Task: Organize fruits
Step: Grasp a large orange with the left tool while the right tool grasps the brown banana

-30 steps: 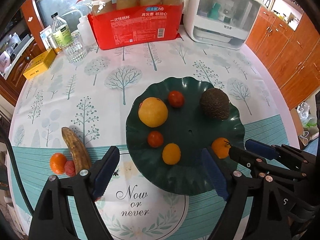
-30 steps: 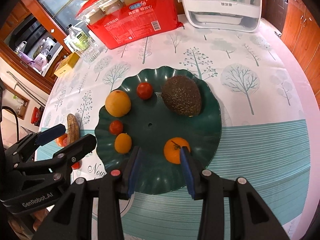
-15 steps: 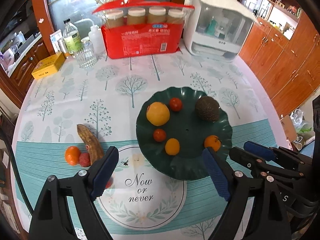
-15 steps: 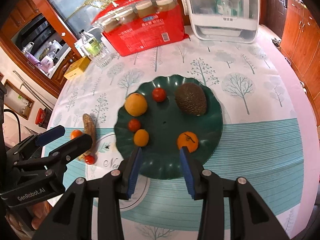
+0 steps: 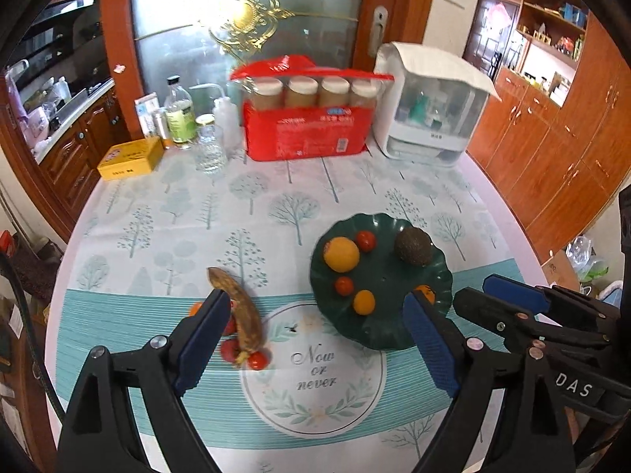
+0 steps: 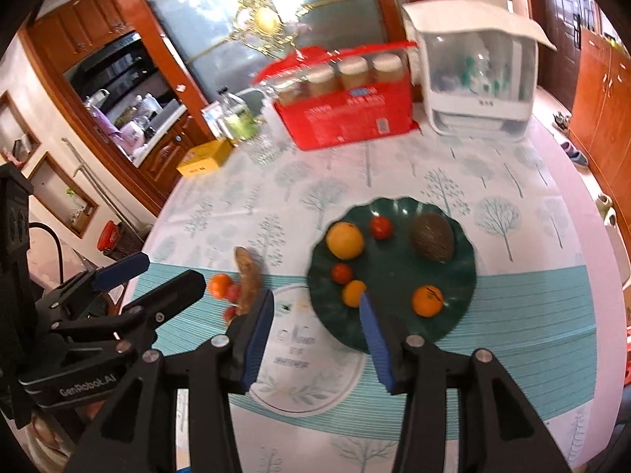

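Observation:
A dark green plate holds an avocado, a large orange, two tomatoes, a small yellow fruit and a tangerine. Left of the plate on the tablecloth lie a brown banana, a tangerine and small red fruits. My left gripper is open and empty, high above the table's front. My right gripper is open and empty, also raised.
At the back stand a red pack of jars, a white appliance, bottles and a glass, and a yellow box. Wooden cabinets line the right side.
Both grippers have pulled back and up from the plate. The tangerine stays on the plate's right front. The right gripper's jaws have opened wider.

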`<state>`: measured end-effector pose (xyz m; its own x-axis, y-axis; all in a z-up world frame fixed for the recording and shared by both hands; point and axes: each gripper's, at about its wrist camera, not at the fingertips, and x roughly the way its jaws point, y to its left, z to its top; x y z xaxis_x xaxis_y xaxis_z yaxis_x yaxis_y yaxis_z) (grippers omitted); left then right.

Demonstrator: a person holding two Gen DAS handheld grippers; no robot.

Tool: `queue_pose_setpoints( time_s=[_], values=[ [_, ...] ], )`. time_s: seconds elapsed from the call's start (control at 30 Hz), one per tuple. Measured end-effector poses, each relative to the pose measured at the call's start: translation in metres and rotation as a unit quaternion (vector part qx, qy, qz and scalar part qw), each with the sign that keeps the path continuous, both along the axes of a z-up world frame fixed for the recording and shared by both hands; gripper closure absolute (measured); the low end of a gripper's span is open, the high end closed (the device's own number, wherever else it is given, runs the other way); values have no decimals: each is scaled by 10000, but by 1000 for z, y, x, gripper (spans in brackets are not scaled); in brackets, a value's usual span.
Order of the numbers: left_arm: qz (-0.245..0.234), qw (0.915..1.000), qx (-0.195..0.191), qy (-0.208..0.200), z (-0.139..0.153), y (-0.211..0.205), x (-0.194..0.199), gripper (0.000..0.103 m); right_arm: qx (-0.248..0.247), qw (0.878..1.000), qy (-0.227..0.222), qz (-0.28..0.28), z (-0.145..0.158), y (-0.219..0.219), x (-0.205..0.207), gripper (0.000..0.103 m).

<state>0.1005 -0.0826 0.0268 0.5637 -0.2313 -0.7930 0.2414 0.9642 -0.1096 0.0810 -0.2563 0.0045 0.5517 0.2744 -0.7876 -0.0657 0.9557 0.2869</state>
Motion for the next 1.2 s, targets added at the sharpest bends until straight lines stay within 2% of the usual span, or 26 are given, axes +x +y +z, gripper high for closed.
queue_pose_setpoints(
  time_s=[0.33,0.6,0.8,1.2],
  values=[
    [267,9991,-95,-304,26,65,-5,14,23,9996,-224,182,19,56,-2,56],
    [408,9986,-103,-335,24,114,4,12,-1,9996,-204,214,15,99,10,53],
    [370,9992,-63,-99,1,137,21,12,-101,9998,23,151,-3,122,24,53],
    [164,9978,133,622,-82,155,75,12,-383,9968,695,6,-64,140,66,53]
  ],
)
